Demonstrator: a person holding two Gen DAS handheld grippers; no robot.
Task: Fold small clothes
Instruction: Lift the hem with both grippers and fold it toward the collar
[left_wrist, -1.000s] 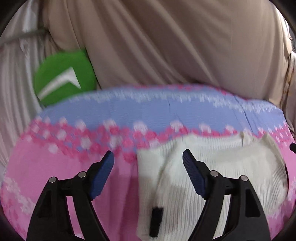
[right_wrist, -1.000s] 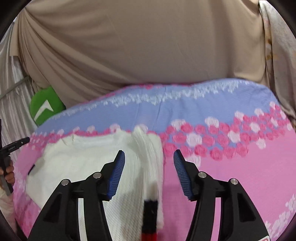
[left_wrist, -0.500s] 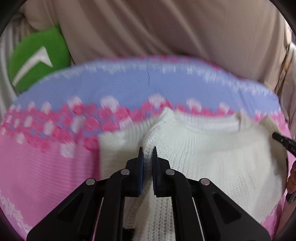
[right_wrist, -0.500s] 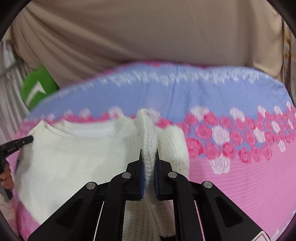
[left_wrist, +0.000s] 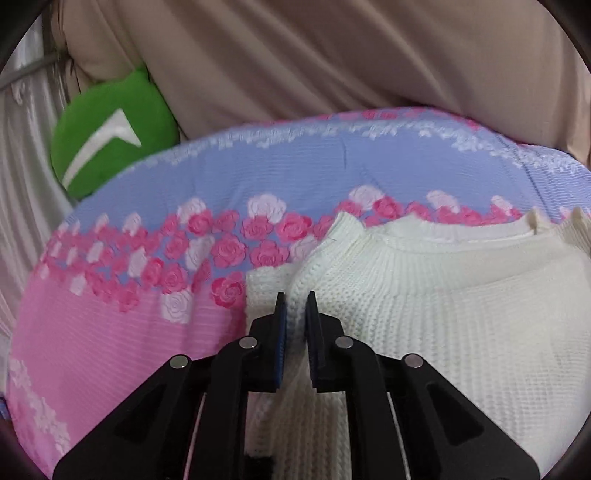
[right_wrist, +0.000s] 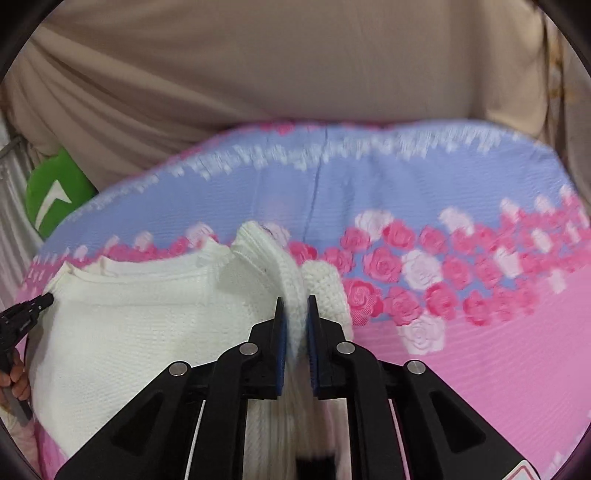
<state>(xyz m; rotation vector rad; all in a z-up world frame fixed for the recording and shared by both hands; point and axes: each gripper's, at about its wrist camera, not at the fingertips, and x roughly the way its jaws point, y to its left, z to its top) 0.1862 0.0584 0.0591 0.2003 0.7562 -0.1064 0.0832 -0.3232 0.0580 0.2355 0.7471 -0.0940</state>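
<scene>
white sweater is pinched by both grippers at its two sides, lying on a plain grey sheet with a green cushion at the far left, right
Not quite: the sheet is not plain grey. Both wrist views show a pink and blue sheet printed with roses. The rest holds: the left gripper and right gripper are each shut on the white sweater, and the green cushion sits at the far left.

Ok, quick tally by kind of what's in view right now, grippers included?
Garments: 1, the cream ribbed knit sweater
Grippers: 2, left gripper and right gripper, both clamped on the sweater
Cushions: 1, the round green plush cushion with a white chevron
Bed covers: 1, the pink and lilac rose-print blanket
Backdrops: 1, the beige draped cloth
Total: 6
</scene>
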